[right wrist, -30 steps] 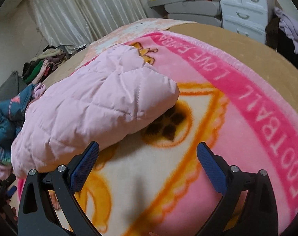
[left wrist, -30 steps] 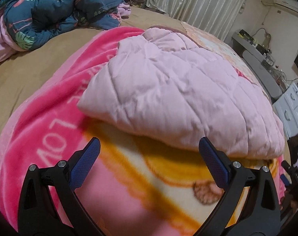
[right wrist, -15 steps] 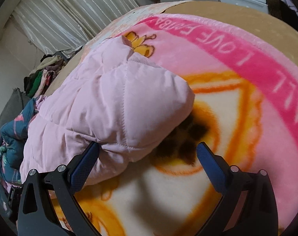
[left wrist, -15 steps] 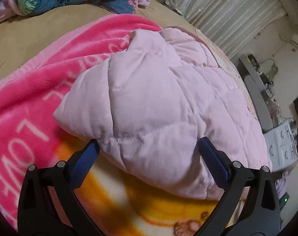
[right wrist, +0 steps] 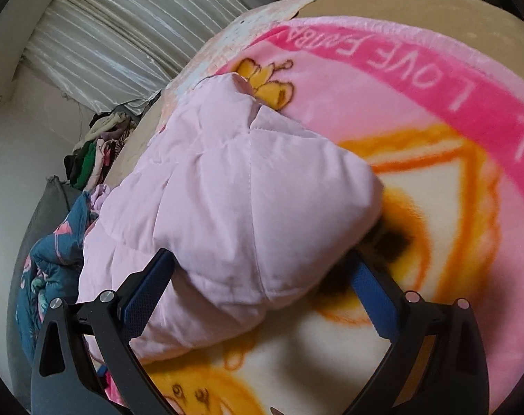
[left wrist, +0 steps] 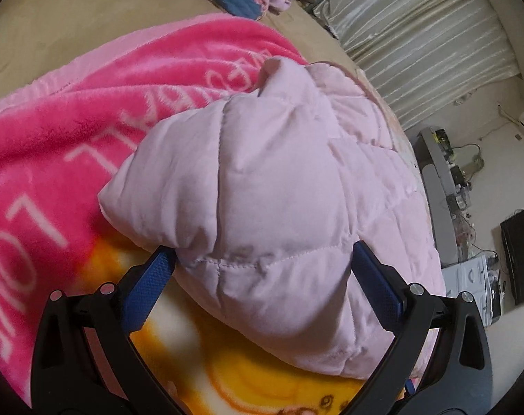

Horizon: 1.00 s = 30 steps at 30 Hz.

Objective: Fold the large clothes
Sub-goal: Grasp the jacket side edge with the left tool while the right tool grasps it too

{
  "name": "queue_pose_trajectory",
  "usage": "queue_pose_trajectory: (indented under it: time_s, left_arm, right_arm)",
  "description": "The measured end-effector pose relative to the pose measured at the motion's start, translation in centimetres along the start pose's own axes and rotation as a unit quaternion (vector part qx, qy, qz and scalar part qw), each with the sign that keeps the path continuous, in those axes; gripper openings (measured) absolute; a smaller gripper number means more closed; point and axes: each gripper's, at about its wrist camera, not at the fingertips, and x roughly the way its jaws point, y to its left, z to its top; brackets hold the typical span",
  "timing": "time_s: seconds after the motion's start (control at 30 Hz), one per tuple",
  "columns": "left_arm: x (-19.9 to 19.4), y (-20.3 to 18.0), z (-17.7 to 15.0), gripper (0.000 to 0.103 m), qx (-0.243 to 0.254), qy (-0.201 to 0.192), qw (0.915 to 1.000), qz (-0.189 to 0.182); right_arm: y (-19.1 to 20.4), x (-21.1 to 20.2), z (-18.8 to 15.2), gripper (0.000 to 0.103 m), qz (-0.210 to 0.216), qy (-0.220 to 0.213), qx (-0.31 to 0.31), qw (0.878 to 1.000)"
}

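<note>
1. jacket (left wrist: 282, 186) first: a pale pink quilted one, lying bunched and doubled over on the blanket (left wrist: 54, 145) that covers the bed, near the middle of it.
2. i have the left gripper (left wrist: 263, 269) at one near corner of the bundle. its jaws are spread wide, one on each side of the padded fold, fabric between them but nothing pinched.
3. the right gripper (right wrist: 262, 269) is at the other near corner, the same way: wide apart, straddling the fold, with one blue pad (right wrist: 148, 287) against the cloth and no grip taken.
4. progress, as i judge it: the jacket looks folded over at least once, since i see a thick doubled edge and no sleeves hanging out. it is lumpy, not a flat neat packet, so i would call it partly done.
5. what is left, i think: close both grippers on the near edge, carry it over for another fold, then flatten it.
6. a heap of dark floral bedding (right wrist: 51, 263) and a pile of clothes (right wrist: 96, 152) lie beyond; i cannot tell if those are part of the job.
</note>
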Motion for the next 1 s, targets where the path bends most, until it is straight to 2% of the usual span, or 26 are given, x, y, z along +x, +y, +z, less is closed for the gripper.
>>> queue_pose_trajectory:
  time_s: [0.2, 0.47, 0.6, 0.67, 0.8, 0.87, 1.0]
  left_arm:
    - [1.4, 0.0, -0.2, 0.095, -0.007, 0.001, 0.9998, 0.016]
    - [2.2, 1.1, -0.8, 0.095, -0.057, -0.006, 0.9983, 0.009]
    - [2.3, 1.6, -1.1, 0.095, -0.106, 0.003, 0.9944, -0.002]
    - [2.6, 1.5, -0.8, 0.095, -0.112, 0.004, 0.9937, 0.0]
    - [2.6, 1.3, -0.4, 0.095, -0.119, 0.0, 0.9929, 0.006]
    - [2.3, 0.9, -0.3, 0.09, -0.103, -0.005, 0.9946, 0.008]
    - [1.4, -0.6, -0.3, 0.065, -0.052, -0.021, 0.9983, 0.013]
  right_arm:
    - [-0.2, 1.9, 0.1, 0.099, 0.014, 0.005, 0.025, 1.0]
    - [0.3, 3.2, 0.1, 0.099, 0.012, -0.007, 0.017, 1.0]
    - [0.6, 3.4, -0.1, 0.099, 0.01, -0.014, 0.009, 1.0]
    - [0.8, 3.5, 0.0, 0.099, 0.007, -0.016, 0.003, 1.0]
    - [1.1, 3.3, 0.2, 0.091, 0.009, -0.014, -0.015, 1.0]
    - [1.5, 3.2, 0.2, 0.084, 0.007, -0.015, -0.03, 0.999]
    - [2.6, 2.8, 0.1, 0.066, 0.003, -0.022, -0.068, 0.997]
